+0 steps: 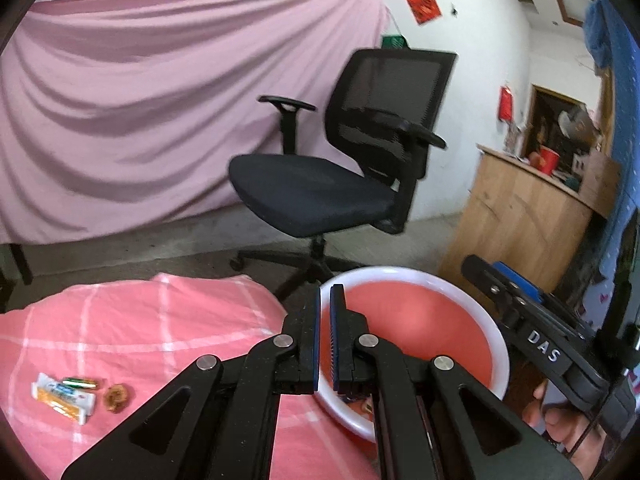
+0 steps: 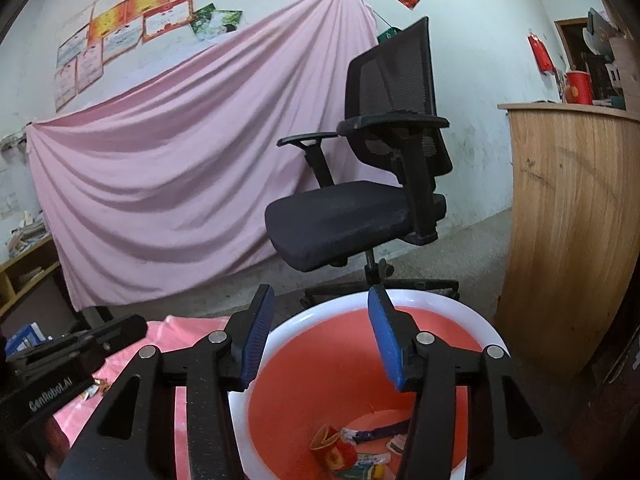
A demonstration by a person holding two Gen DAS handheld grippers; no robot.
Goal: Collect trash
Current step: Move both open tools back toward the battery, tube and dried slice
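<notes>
Pink checked cloth [image 1: 120,332] covers the tabletop; at its edge stands a round red basin with a white rim [image 2: 452,312] holding wrappers [image 2: 352,450]. Right tool [image 2: 322,340] hangs released above it – left tool [image 1: 325,320] clenched, empty. A white-orange wrapper [image 1: 64,398], green battery [image 1: 80,382] and brown scrap [image 1: 116,397] lie on the cloth

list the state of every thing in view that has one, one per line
left claw: shut, nothing between its pads
right claw: open, holding nothing, above the bin
bin: upright, uncovered, wrappers lying at the bottom
bar wrapper: lying flat on the pink cloth, not collected
battery: lying beside the bar wrapper
brown scrap: lying on the cloth
chair: upright, unoccupied
</notes>
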